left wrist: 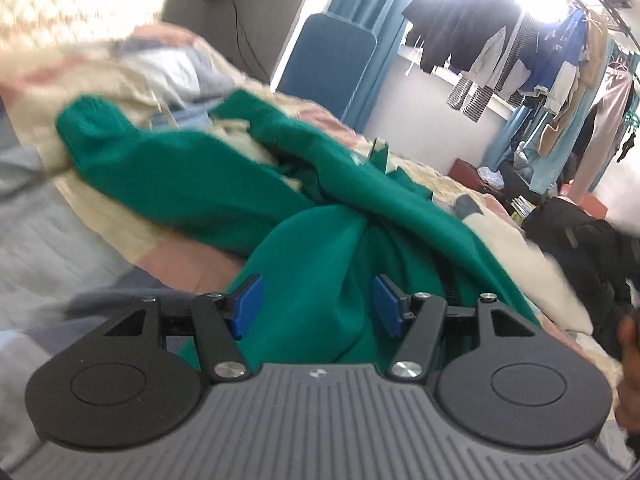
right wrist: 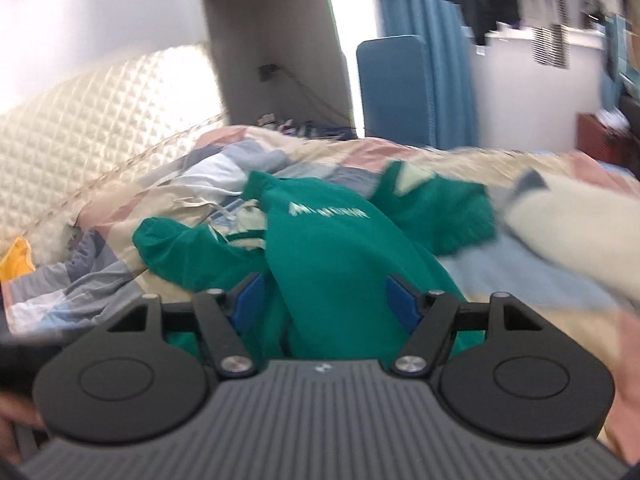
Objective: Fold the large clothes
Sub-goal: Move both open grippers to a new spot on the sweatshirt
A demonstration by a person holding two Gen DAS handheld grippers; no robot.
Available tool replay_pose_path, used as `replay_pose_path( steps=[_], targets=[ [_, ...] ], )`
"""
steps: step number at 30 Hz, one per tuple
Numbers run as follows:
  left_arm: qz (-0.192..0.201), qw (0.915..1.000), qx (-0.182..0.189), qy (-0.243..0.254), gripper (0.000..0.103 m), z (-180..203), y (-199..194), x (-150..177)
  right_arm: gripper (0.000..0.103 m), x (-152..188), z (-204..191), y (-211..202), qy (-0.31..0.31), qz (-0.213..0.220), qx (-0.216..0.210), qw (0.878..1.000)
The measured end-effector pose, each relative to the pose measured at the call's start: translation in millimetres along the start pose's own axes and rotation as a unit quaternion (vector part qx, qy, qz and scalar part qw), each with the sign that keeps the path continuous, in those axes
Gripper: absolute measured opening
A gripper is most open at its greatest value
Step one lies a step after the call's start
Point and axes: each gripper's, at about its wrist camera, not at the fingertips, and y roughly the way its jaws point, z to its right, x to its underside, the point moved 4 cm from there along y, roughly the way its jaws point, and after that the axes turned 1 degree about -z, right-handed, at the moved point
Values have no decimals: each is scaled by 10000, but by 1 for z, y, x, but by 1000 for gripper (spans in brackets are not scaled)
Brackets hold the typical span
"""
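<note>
A green sweatshirt (left wrist: 192, 176) lies crumpled on a patchwork quilt (left wrist: 104, 224), one sleeve stretched to the left. My left gripper (left wrist: 316, 304) stands open, its blue pads (left wrist: 248, 306) wide apart. A bunched fold of the green cloth lies between them, and neither pad presses on it. In the right wrist view the sweatshirt (right wrist: 328, 248) shows pale lettering on its chest, with sleeves spread to both sides. My right gripper (right wrist: 326, 302) is also open over the cloth's near edge, the pads (right wrist: 402, 300) clear of the fabric.
A quilted cream headboard (right wrist: 80, 120) stands behind the bed. A blue padded panel (left wrist: 328, 60) and hanging clothes (left wrist: 520, 64) are on the right, with a black bag (left wrist: 580, 240) by the bed edge. A yellow cloth (right wrist: 16, 260) lies at the far left.
</note>
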Motion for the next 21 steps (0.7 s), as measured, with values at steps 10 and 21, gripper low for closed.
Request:
replay_pose_path(
  steps=[10, 21],
  targets=[
    [141, 9948, -5, -1004, 65, -94, 67, -32, 86, -54, -49, 164, -800, -478, 57, 9956],
    [61, 9775, 385, -2074, 66, -172, 137, -57, 83, -58, -85, 305, -2599, -1179, 927, 9539]
  ],
)
